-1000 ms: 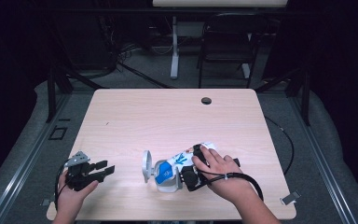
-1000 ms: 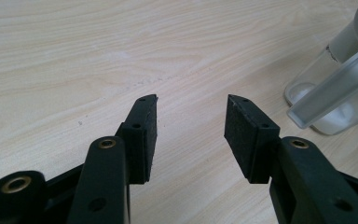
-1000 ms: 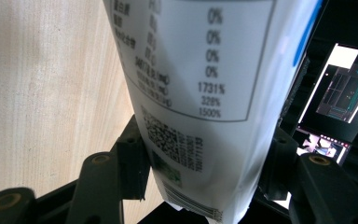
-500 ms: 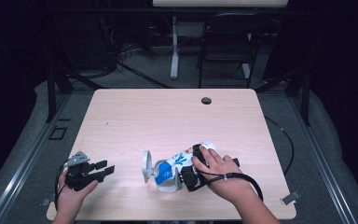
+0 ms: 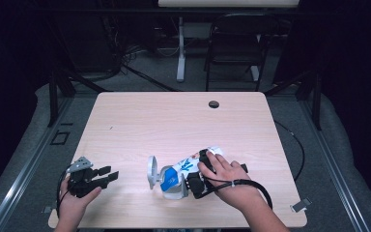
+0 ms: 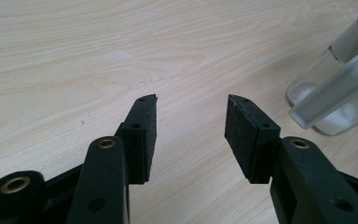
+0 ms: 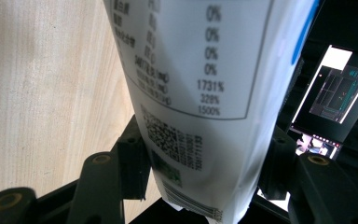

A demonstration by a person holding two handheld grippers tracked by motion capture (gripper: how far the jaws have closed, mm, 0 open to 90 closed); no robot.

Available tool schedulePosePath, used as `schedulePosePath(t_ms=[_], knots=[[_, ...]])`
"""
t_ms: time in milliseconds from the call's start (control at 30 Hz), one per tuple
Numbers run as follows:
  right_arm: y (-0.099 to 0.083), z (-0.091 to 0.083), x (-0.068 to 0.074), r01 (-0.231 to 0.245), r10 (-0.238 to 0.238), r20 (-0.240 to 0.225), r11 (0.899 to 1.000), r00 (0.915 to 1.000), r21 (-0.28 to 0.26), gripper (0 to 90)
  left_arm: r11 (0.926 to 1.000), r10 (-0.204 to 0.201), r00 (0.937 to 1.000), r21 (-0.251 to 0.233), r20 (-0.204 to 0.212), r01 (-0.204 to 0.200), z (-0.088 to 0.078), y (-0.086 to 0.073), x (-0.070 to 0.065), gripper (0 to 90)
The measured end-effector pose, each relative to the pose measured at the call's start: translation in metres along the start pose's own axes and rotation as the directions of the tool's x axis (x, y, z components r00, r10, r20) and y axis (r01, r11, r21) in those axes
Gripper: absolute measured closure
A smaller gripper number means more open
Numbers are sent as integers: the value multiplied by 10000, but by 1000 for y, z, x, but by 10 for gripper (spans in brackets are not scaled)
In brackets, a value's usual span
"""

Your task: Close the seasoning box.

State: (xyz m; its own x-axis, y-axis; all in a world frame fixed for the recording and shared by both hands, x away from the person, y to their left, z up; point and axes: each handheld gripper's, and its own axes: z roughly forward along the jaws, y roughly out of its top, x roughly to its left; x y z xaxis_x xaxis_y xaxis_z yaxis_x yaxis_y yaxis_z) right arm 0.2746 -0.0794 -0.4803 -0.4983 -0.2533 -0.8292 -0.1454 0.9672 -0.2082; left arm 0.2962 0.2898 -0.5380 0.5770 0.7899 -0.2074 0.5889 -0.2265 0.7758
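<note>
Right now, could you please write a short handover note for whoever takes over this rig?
Left gripper: open, empty, low over the table near its front left corner.
Right gripper: shut on the white printed pouch, held at the table's front centre beside a clear lidded container.
Done: pouch gripped.
Left: probably bringing pouch and container together; the left gripper has yet to reach the container.

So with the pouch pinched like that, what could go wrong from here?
The right gripper clamps a soft white pouch lying tilted over a clear cup, so the pouch might sag or slip and tip the cup. The left gripper sits open and apart from it, so nothing steadies the cup.
</note>
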Motion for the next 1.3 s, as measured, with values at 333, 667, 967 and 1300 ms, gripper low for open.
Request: schedulePosePath(t_ms=[333,667,967,1300], knots=[[2,-2,0,223,-225,106,9997,9997,117,471,10000,14,10000,40,-9,-14,-1,1,0,538],[3,-2,0,440,-445,285,9989,9986,169,479,10000,14,10000,-16,-39,-14,0,0,0,537],[3,-2,0,461,-465,284,9989,9985,120,487,10000,20,10000,-8,-49,-20,1,0,0,537],[3,-4,-1,607,-615,354,9978,9975,252,493,10000,18,10000,-8,-52,-18,1,0,0,537]])
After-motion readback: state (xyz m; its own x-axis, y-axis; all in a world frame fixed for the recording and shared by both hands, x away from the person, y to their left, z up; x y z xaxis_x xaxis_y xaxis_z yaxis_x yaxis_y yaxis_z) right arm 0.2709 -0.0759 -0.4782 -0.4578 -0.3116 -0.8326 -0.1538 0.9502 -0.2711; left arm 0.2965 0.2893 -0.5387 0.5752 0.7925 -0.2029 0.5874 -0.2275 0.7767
